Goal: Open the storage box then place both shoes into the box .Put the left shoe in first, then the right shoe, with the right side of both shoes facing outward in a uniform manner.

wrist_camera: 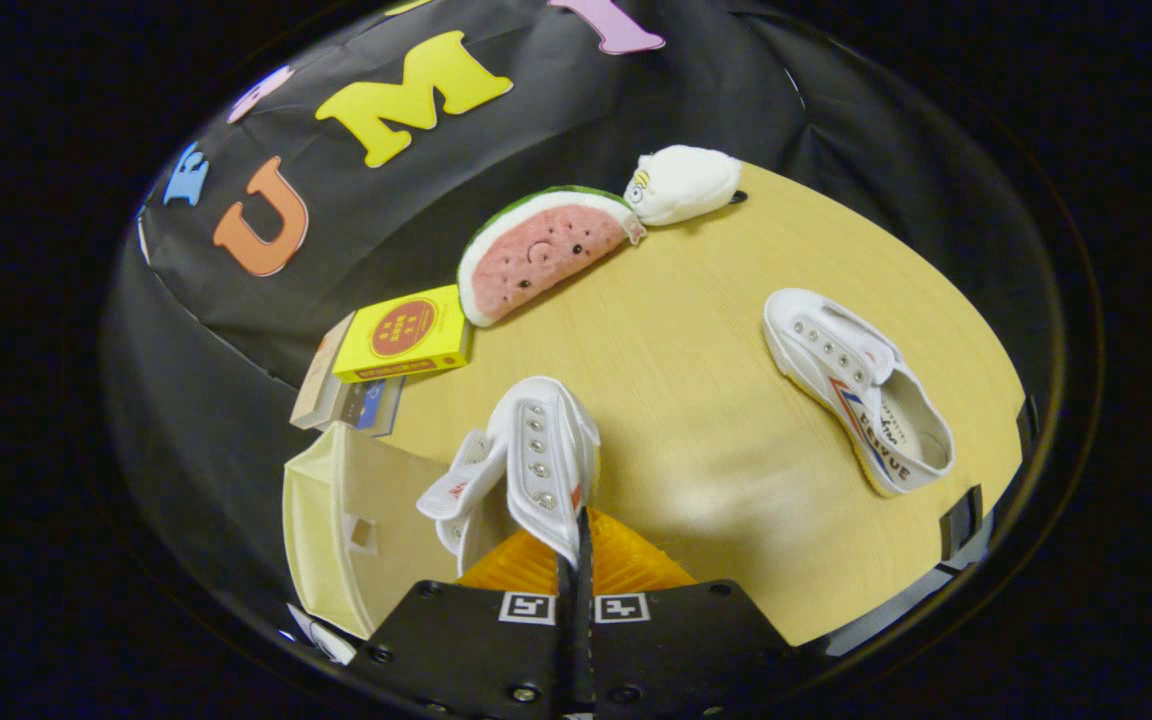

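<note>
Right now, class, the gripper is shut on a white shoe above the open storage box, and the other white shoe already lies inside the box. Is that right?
One detail is wrong. The gripper view shows the other white shoe lying on the wooden table, not inside the open storage box. The gripper is indeed shut on a white shoe above that box.

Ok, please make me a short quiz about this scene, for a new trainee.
1. True or false: the gripper is shut on a white sneaker.
2. Fill in: the cream storage box beside the held sneaker is ___ (open/closed).
3. Where is the second sneaker? A) in the storage box B) lying on the wooden table C) between the fingers.
Key: 1 true; 2 open; 3 B.
</note>
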Demonstrator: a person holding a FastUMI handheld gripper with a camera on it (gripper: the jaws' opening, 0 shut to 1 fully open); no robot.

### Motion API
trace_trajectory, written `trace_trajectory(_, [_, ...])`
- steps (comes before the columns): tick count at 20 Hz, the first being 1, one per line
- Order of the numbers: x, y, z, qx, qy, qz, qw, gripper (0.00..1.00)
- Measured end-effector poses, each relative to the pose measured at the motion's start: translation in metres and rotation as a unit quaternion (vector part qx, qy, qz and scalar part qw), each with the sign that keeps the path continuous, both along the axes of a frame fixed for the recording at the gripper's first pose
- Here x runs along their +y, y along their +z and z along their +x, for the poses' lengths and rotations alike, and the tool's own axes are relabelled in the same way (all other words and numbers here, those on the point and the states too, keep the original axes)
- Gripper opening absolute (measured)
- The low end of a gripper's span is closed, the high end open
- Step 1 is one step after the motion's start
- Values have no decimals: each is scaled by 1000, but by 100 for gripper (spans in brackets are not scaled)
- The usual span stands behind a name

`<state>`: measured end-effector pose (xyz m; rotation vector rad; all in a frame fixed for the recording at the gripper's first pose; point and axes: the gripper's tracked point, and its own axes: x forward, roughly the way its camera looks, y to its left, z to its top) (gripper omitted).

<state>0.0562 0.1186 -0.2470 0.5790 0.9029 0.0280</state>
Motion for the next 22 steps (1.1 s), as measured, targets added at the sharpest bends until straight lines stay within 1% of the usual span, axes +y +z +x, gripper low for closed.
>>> trace_trajectory(3, [29,34,-5,-20,2,-5,1000,0])
trace_trajectory(6, [71,65,-6,-36,1,6,999,0])
trace_trajectory(11, [152,105,-10,-60,27,29,997,0])
trace_trajectory(15, [212,101,-18,-50,58,30,997,0])
trace_trajectory(19, [259,78,-24,-24,71,34,997,0])
trace_trajectory(22, [280,59,-24,3,64,48,997,0])
